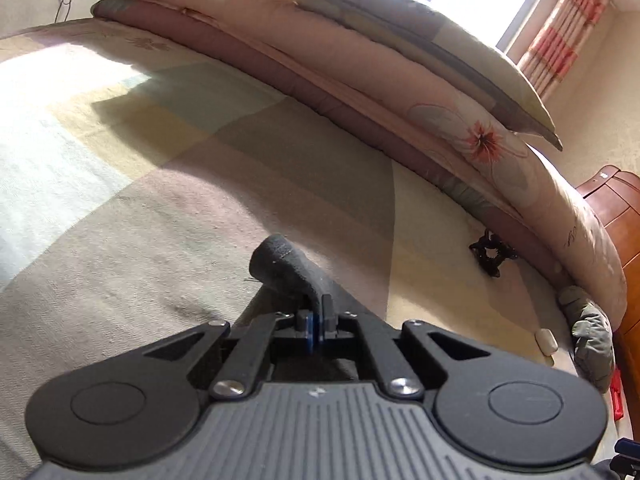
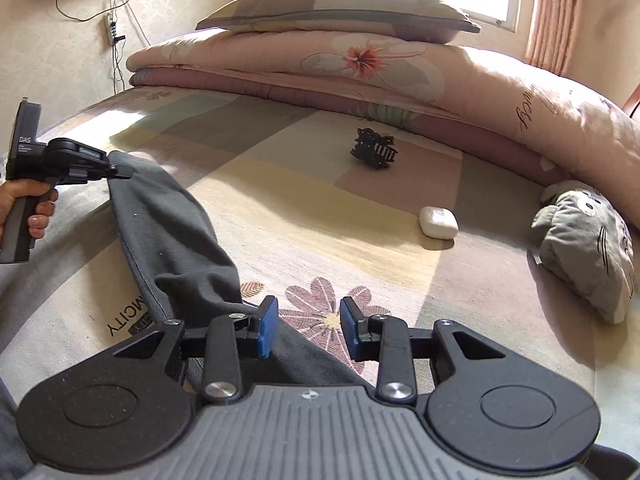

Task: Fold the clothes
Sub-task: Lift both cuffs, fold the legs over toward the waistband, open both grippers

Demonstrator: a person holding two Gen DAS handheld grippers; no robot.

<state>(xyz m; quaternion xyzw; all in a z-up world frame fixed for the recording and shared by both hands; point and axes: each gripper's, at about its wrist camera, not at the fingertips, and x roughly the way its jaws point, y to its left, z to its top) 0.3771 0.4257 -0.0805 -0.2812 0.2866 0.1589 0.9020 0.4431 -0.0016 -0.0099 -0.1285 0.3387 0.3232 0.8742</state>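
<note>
**Item: dark grey garment, one end pinched**

The dark grey garment (image 2: 172,240) is stretched across the bedsheet (image 2: 320,208), from upper left to lower centre of the right wrist view. The left gripper (image 1: 316,314) is clamped on its end. The right gripper (image 2: 308,330) is parted, gripping nothing, cloth under its left pad. The near edge should be gripped before lifting, with tension kept even.

My left tongs (image 2: 120,171): clamped tight on dark cloth, gripped in my hand (image 2: 28,208). My right tongs (image 2: 308,330): jaws apart, nothing pinched.
</note>
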